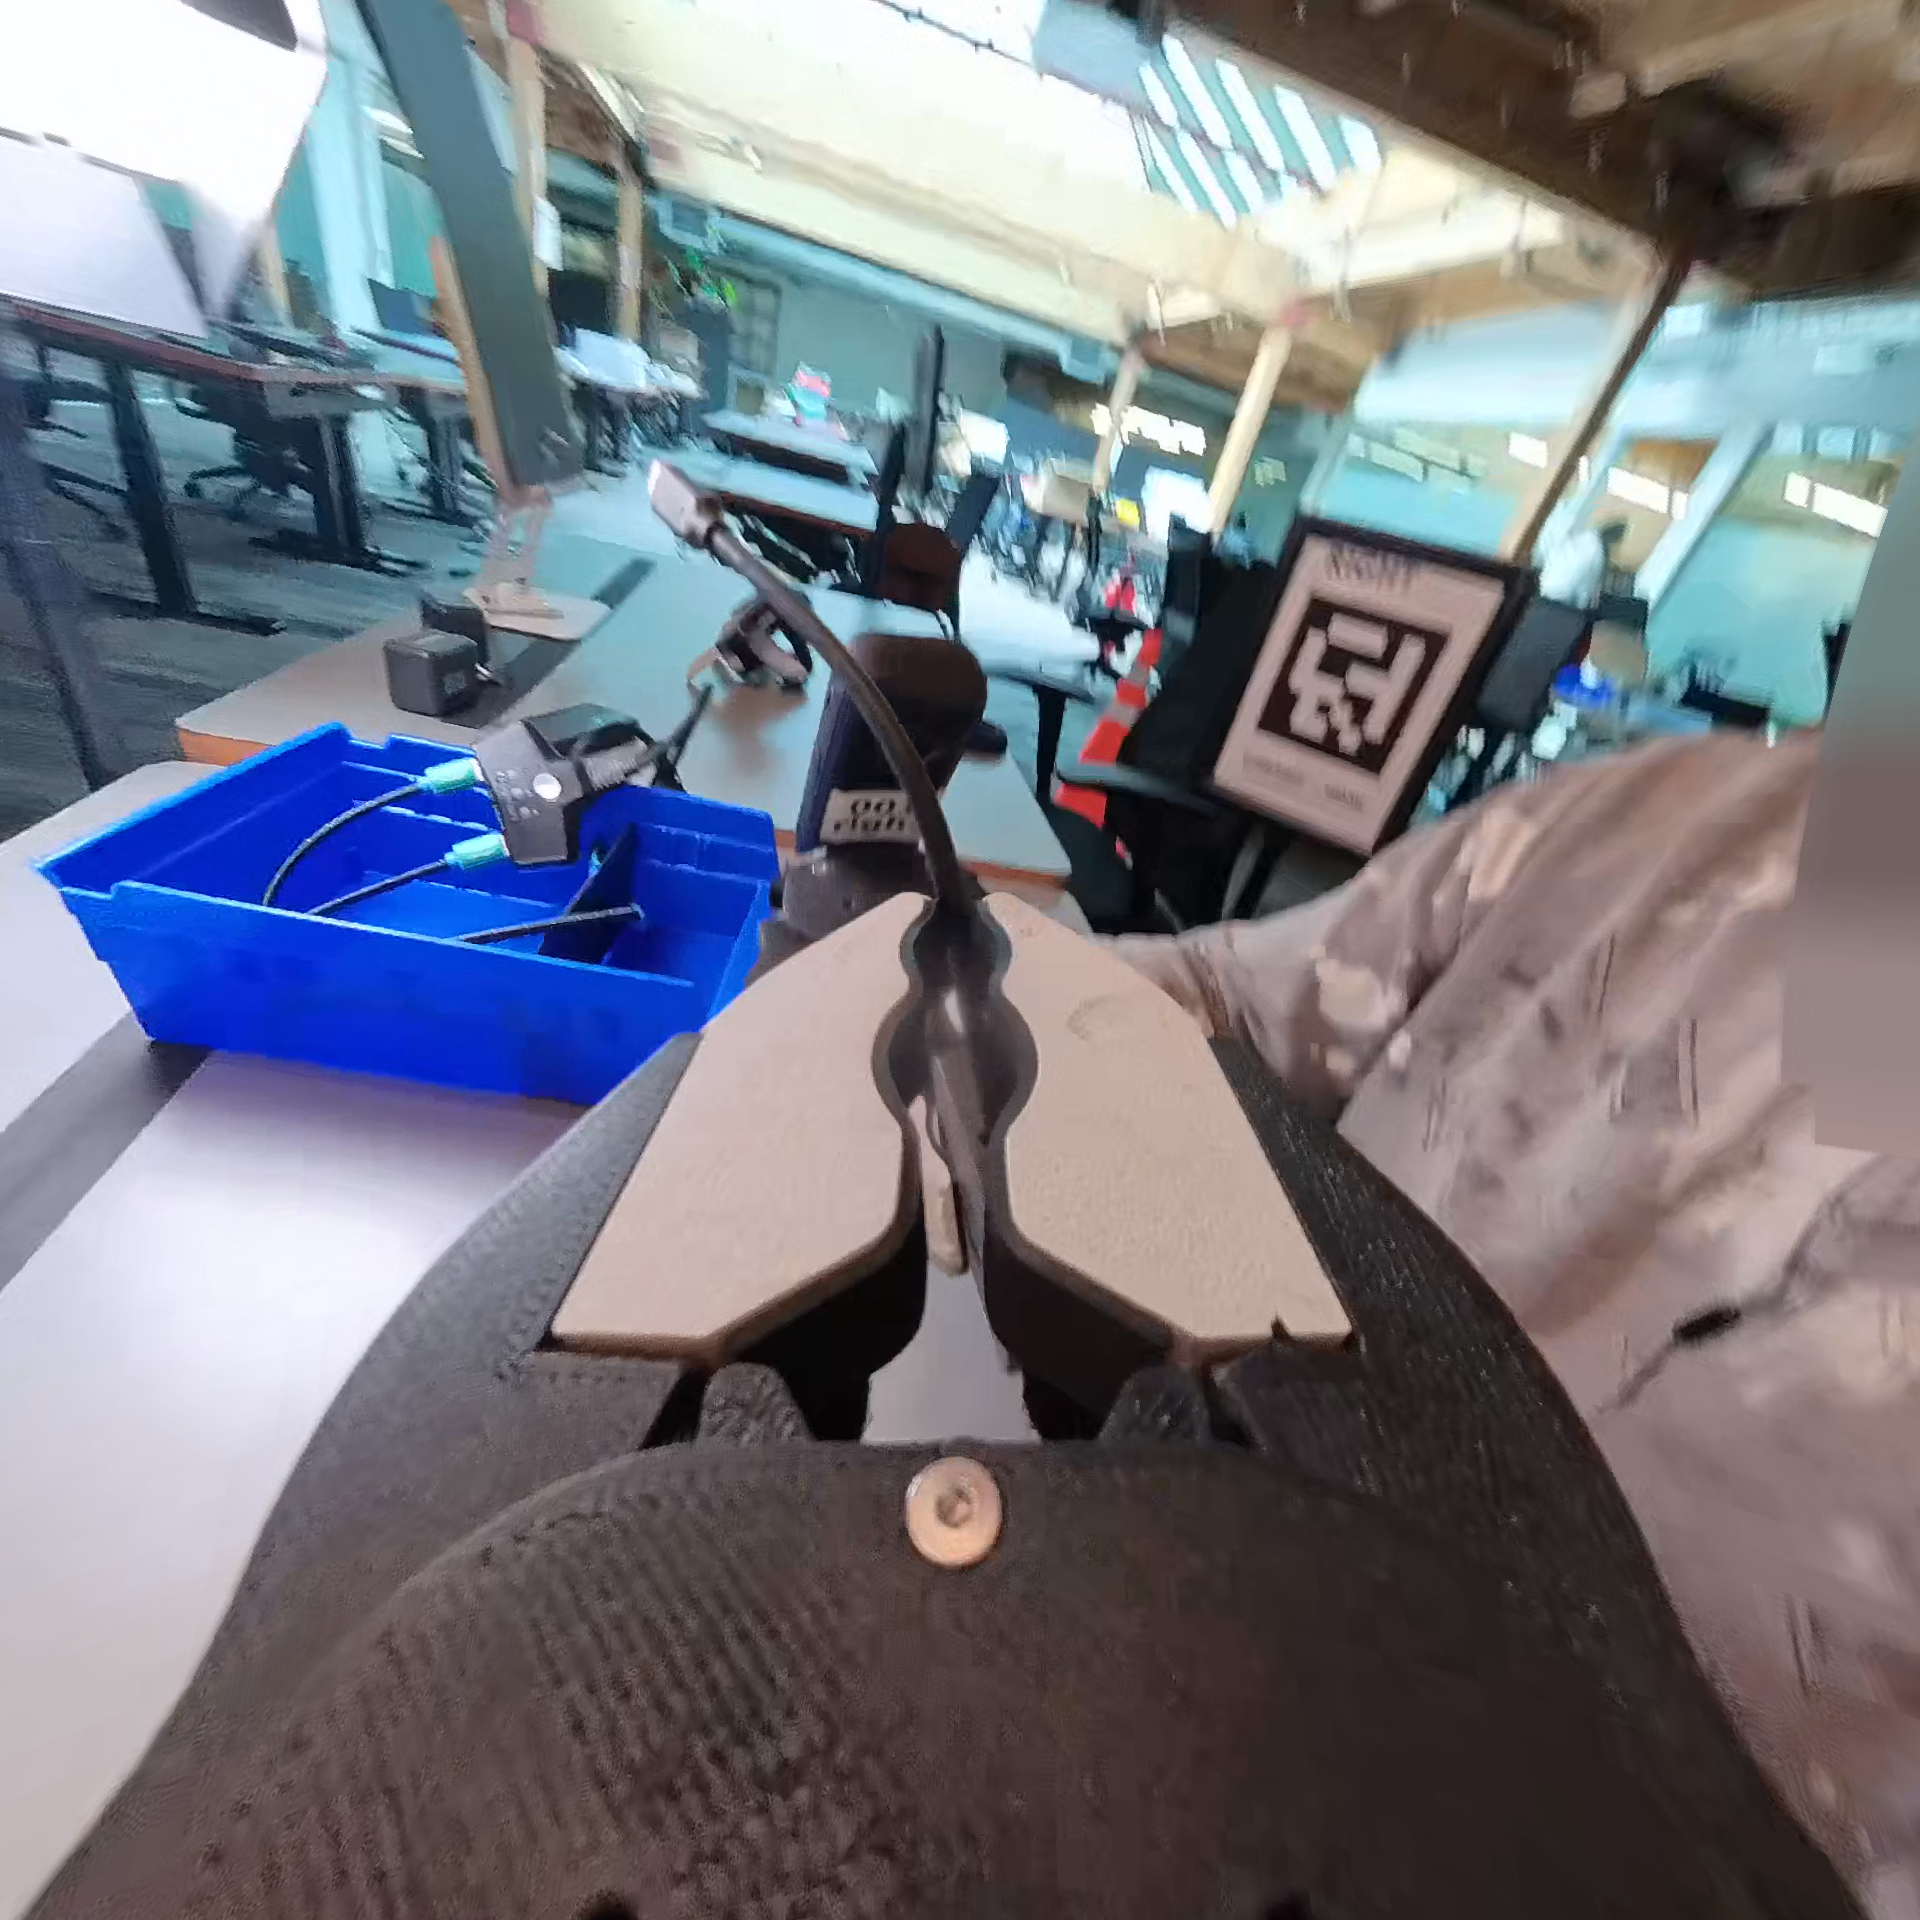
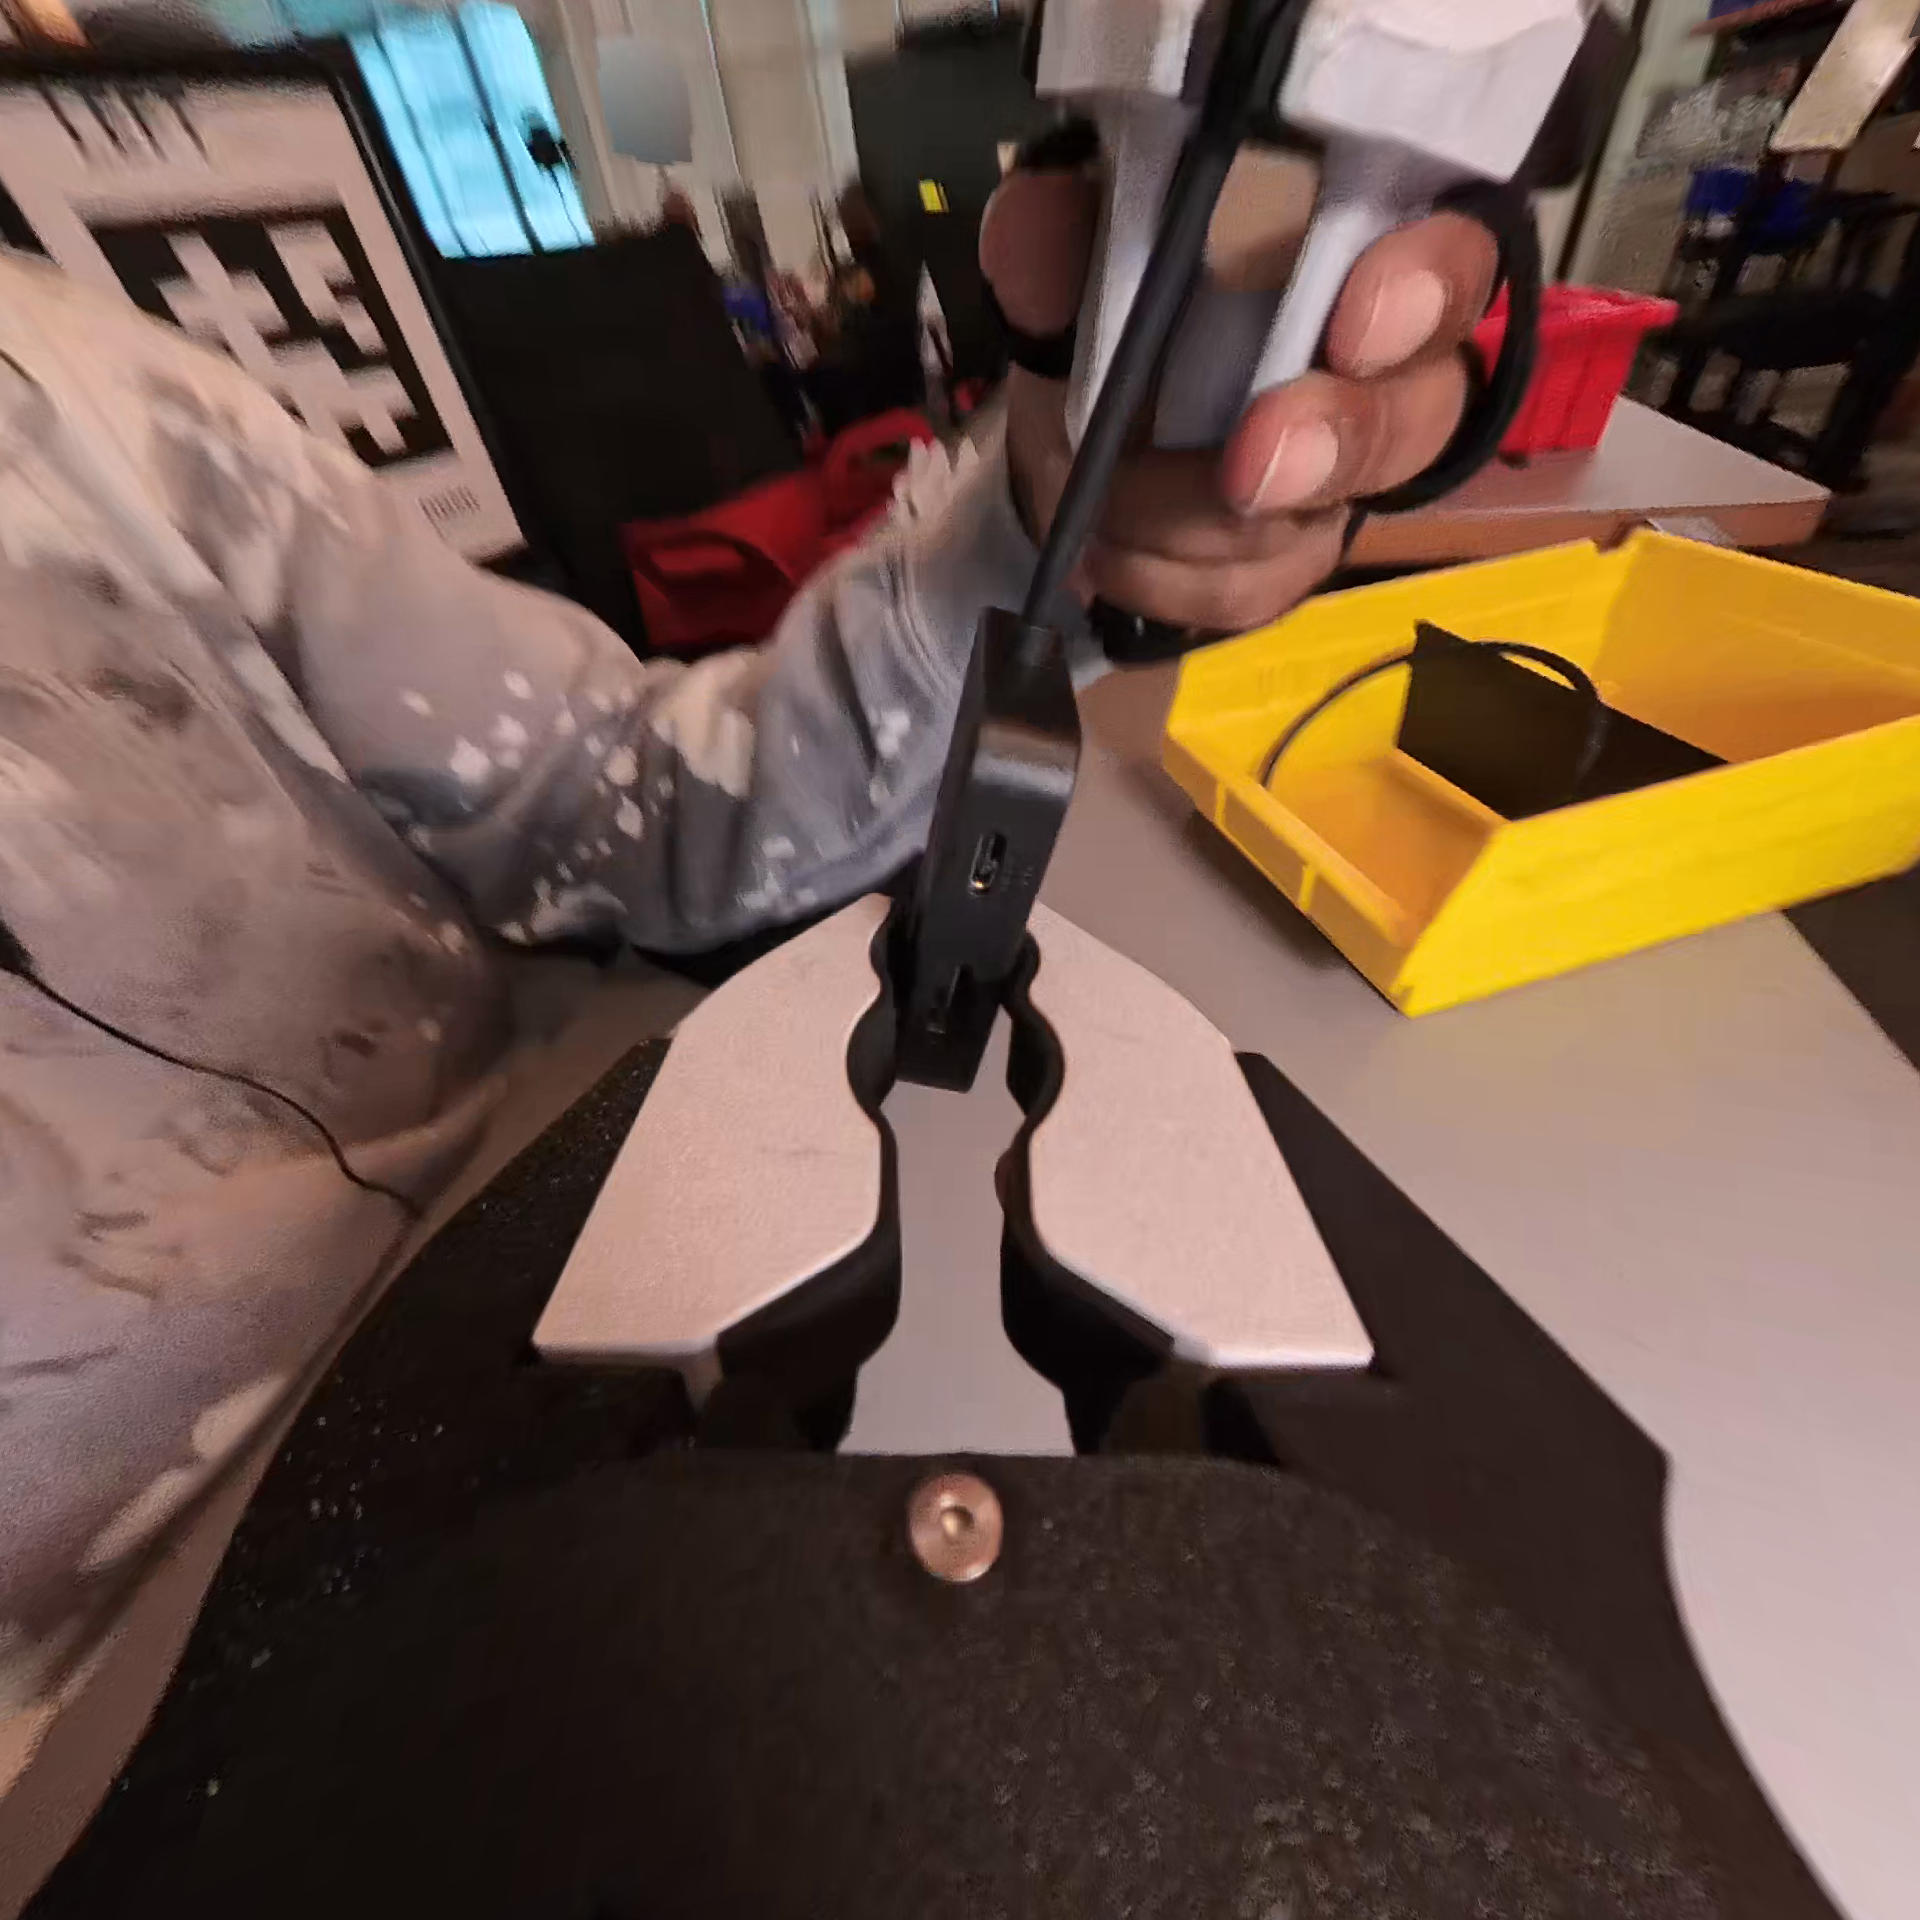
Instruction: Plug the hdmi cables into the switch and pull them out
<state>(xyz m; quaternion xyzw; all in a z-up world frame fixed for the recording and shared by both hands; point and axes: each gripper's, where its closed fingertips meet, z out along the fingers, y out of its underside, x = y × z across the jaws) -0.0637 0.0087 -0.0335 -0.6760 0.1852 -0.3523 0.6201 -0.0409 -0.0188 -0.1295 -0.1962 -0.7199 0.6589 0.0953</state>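
Observation:
In the left wrist view my left gripper is shut on a thin black HDMI cable. The cable arcs up and left to a free plug in the air. In the right wrist view my right gripper is shut on the near end of a black switch box, held upright above the table. A black cable leaves the switch's far end and runs up past a hand gripping a grey handle. The left gripper's fingers are hidden in that view.
A blue bin at the left holds another black switch with two green-plugged cables. A yellow bin at the right holds a black divider and a cable. A patterned sleeve crosses between the grippers. The grey table lies below.

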